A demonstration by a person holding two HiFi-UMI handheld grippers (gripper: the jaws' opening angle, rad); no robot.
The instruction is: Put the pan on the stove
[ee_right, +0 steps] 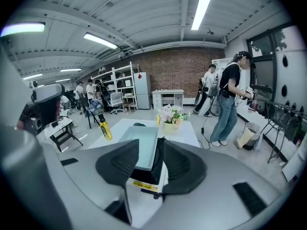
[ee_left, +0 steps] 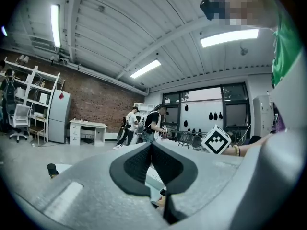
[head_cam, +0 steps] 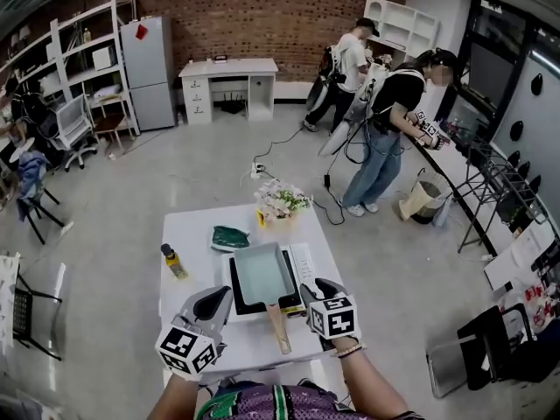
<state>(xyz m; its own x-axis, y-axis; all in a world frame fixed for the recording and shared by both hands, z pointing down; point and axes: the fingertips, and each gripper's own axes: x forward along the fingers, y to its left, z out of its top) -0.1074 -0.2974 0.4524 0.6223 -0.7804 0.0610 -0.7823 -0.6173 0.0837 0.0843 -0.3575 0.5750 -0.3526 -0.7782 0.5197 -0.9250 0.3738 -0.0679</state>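
A pale teal rectangular pan with a wooden handle rests on the black flat stove on the white table. The handle points toward me, between the two grippers. My left gripper hovers at the stove's near left corner, jaws together and holding nothing. In its own view the left gripper points level over the table. My right gripper is just right of the handle, open and empty. Through the right gripper I see the pan and the stove ahead.
A yellow bottle stands left of the stove, a dark green bundle behind it, and a flower pot at the table's far edge. A white strip lies right of the pan. Two people stand beyond; chairs are at left.
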